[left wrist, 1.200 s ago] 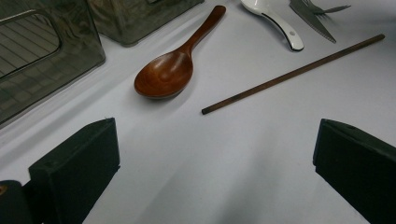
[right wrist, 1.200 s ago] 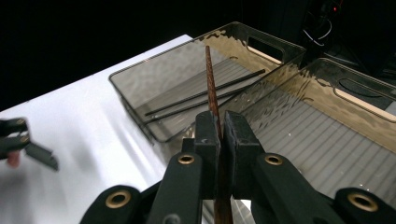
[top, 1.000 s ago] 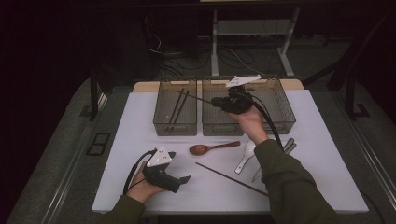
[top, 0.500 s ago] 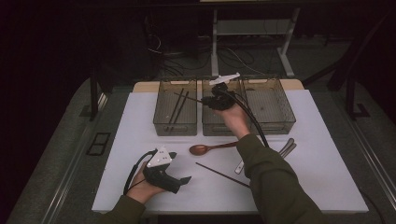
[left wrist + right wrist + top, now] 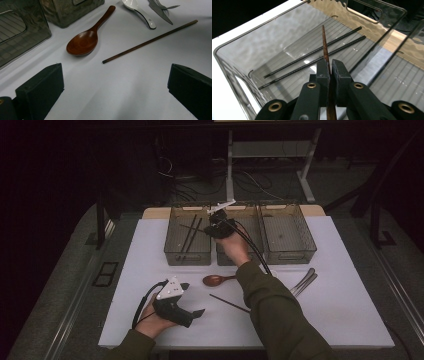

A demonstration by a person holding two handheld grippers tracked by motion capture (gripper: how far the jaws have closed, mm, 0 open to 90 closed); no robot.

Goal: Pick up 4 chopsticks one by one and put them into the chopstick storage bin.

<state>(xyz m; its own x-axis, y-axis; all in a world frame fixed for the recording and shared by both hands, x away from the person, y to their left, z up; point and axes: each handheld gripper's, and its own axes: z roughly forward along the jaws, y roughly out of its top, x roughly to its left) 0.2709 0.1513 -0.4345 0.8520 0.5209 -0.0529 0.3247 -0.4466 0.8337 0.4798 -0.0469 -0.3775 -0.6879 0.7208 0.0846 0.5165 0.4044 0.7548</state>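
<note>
Jaws on my right gripper are clamped tight on a brown wooden chopstick, which sticks out forward past the pads, tip pointing into the bin. From the high view that gripper sits up over the left clear bin, about where it borders the middle bin, with the chopstick poking left across the first bin's opening.

Inside that left bin I've got two dark chopsticks lying side by side on the ribbed floor, roughly parallel, running diagonally. The one I'm holding is above them and crosses over their line; can't tell if its tip touches anything. The right bin is further along in the same row of three at the back of the desk; what's in it and in the middle one I can't make out.

Left gripper is parked low near the front of the desk, jaws wide apart with nothing between them, just white surface. Looking along it I see a brown wooden spoon lying bowl up, just beside the bins' front wall, and a second brown chopstick flat on the desk a bit further out. Beyond that, a white spoon and some metal cutlery lie close together.
</note>
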